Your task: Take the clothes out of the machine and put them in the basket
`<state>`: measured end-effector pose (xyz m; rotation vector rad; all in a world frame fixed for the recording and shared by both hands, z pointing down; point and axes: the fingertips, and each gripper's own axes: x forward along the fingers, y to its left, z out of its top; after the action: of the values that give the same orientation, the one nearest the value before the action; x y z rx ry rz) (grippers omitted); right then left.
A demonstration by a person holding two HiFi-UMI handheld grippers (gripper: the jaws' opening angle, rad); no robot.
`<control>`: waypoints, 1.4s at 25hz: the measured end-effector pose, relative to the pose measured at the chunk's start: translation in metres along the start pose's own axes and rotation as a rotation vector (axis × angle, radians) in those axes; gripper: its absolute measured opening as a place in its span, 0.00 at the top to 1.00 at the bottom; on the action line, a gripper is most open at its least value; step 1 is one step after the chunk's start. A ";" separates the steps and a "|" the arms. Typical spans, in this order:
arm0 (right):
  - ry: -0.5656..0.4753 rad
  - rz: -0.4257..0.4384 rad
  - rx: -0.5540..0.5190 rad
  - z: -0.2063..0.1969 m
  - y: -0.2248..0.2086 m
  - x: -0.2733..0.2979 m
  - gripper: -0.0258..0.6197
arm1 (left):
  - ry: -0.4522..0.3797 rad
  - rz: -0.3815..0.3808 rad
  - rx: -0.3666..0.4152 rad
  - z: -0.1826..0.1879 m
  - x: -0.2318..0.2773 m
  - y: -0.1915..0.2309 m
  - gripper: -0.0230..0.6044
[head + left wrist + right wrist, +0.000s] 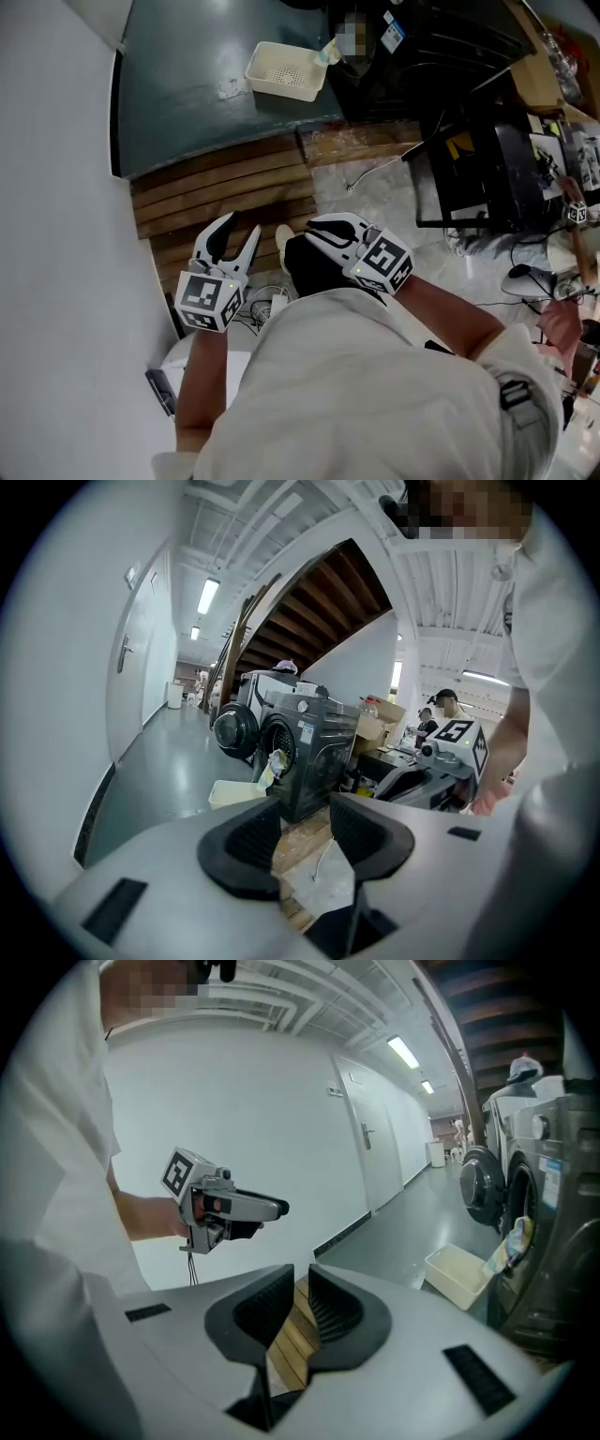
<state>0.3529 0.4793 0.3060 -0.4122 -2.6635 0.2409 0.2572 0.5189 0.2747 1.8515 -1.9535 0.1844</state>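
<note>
Clothes (275,763) hang from the washing machine (314,747) opening, with the white basket (234,793) just beside it. The left hand-held gripper (305,819) and the right hand-held gripper (300,1285) are well away from it, jaws apart and empty.

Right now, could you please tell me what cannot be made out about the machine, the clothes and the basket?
- Inside the washing machine: left gripper view, too small and dark; the hanging cloth covers part of the opening.
- Machine front: head view, cut off by the top edge, and dark.
- Basket inside: right gripper view, hidden by its near wall.
- What garment the cloth is: too small in every view.
</note>
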 end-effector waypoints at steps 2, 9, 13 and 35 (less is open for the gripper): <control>-0.003 0.004 0.005 0.021 -0.021 0.012 0.91 | 0.017 -0.008 0.014 0.024 0.014 0.019 0.70; -0.034 -0.017 0.035 0.077 -0.064 0.021 0.91 | 0.034 -0.017 0.049 0.099 0.045 0.058 0.70; -0.059 -0.073 0.055 0.096 -0.082 0.009 0.91 | 0.042 -0.064 0.079 0.131 0.062 0.057 0.70; -0.083 -0.472 0.200 0.176 -0.216 0.092 0.91 | 0.109 -0.481 0.222 0.226 0.213 0.176 0.68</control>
<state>0.1425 0.2873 0.2350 0.2937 -2.6880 0.3766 0.0342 0.2526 0.1934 2.3389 -1.4100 0.3525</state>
